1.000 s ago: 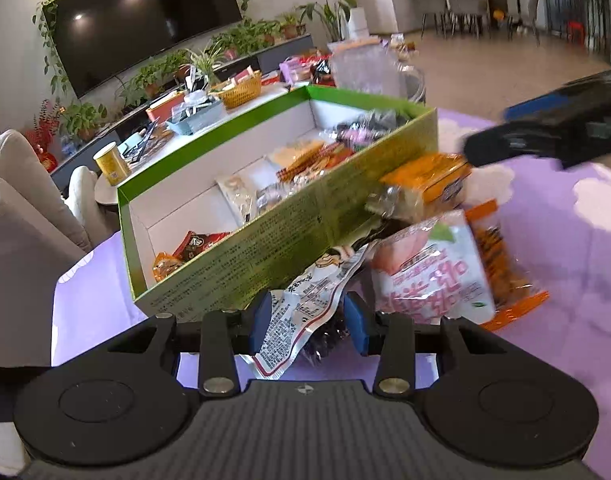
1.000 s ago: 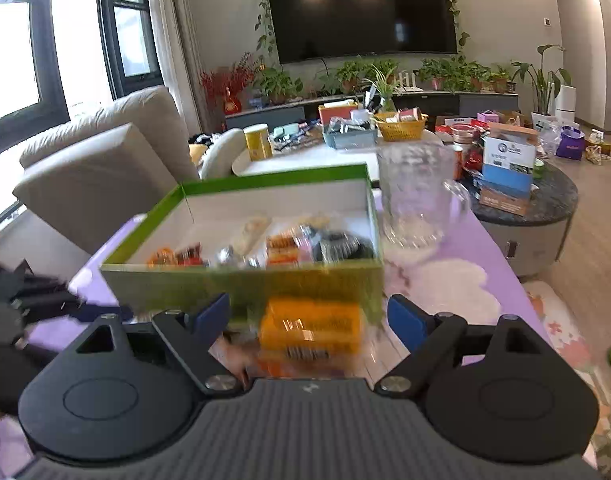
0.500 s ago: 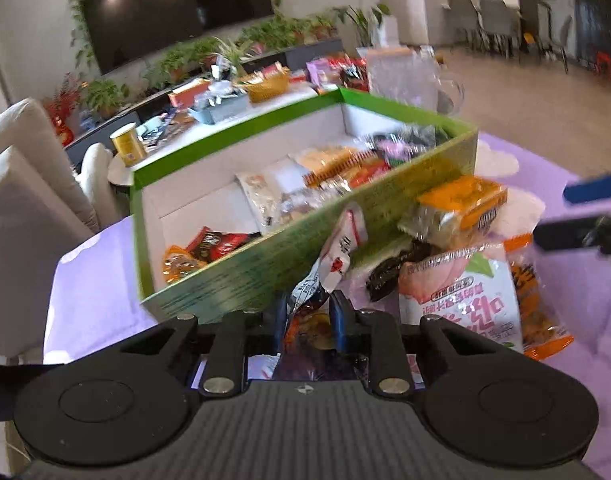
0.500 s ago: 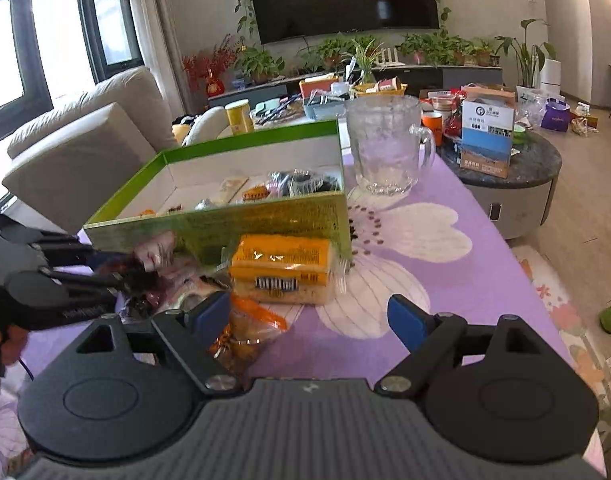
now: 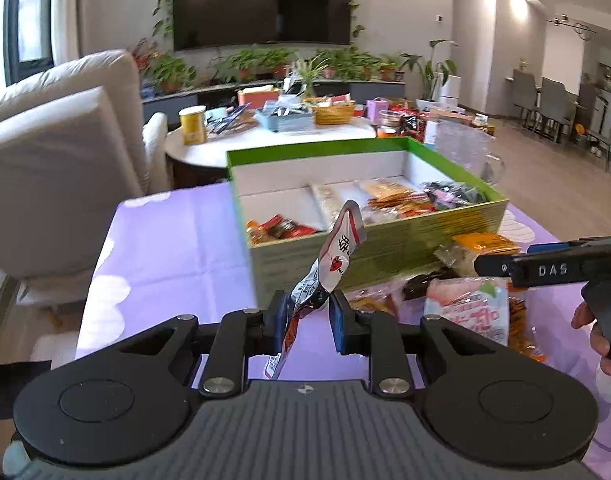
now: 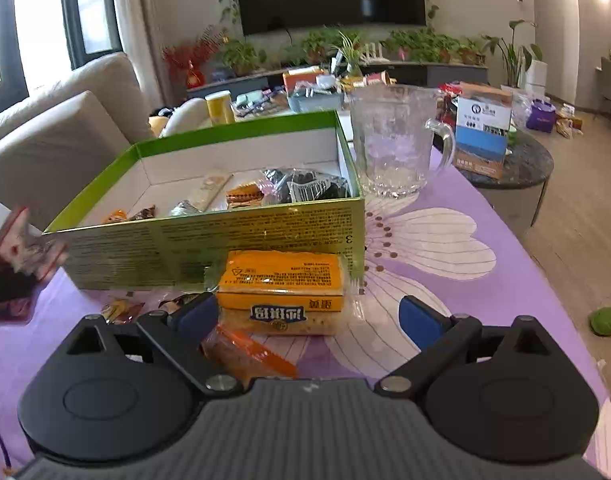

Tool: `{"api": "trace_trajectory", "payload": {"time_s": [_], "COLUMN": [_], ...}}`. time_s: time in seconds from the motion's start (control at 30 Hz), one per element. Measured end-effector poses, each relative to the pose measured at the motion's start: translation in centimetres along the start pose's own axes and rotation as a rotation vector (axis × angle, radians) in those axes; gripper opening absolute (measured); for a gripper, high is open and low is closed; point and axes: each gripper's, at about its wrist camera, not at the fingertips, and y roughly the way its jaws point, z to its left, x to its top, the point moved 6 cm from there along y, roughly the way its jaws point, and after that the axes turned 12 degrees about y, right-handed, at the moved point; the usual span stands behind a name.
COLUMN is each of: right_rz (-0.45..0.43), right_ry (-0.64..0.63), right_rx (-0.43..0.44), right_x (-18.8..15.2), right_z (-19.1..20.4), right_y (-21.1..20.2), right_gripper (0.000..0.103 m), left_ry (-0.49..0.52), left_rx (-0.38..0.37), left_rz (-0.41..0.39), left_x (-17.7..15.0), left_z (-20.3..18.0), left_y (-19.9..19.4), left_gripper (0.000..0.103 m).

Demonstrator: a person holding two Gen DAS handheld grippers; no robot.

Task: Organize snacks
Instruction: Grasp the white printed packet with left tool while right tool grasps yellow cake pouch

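Pinching a snack packet (image 5: 332, 264), the left gripper (image 5: 308, 312) (blurred from right wrist); right gripper (image 6: 307, 316) gapes.

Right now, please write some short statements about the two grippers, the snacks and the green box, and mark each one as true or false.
1. The left gripper is shut on a red-and-white snack packet. True.
2. The right gripper is shut on the orange cracker pack. False: its fingers stand wide open, one on each side of the pack.
3. The green box already holds several snacks. True.
4. The glass mug stands inside the green box. False: it stands on the purple tablecloth, beside the box.
5. The orange cracker pack lies in the box. False: it lies on the tablecloth in front of the box.
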Motion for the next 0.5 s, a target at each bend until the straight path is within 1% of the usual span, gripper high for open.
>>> {"api": "trace_trajectory", "payload": {"time_s": [0.1, 0.23, 0.3, 0.43, 0.5], "right_rz": [0.058, 0.158, 0.160, 0.157, 0.153], "right_ry": [0.038, 0.103, 0.081, 0.022, 0.004], "right_rx": [0.051, 0.104, 0.131, 0.144, 0.183], "right_x": [0.1, 0.2, 0.3, 0.0, -0.2], "right_z": [0.1, 0.1, 0.5, 1.4, 1.8], "right_y": [0.8, 2.4, 2.6, 2.5, 2.1], "right_gripper": [0.061, 0.062, 0.061, 0.061, 0.061], "left_ry": [-0.035, -0.032, -0.026, -0.029, -0.032], "left_rx": [-0.003, -0.012, -0.018, -0.021, -0.022], "left_rz": [0.017, 0.011, 0.013, 0.021, 0.021], "left_x": [-0.5, -0.5, -0.6, -0.7, -0.8], "left_z": [0.6, 0.4, 0.1, 0.1, 0.2], "left_y": [0.3, 0.4, 0.5, 0.8, 0.7], "left_gripper": [0.021, 0.021, 0.021, 0.021, 0.021]}}
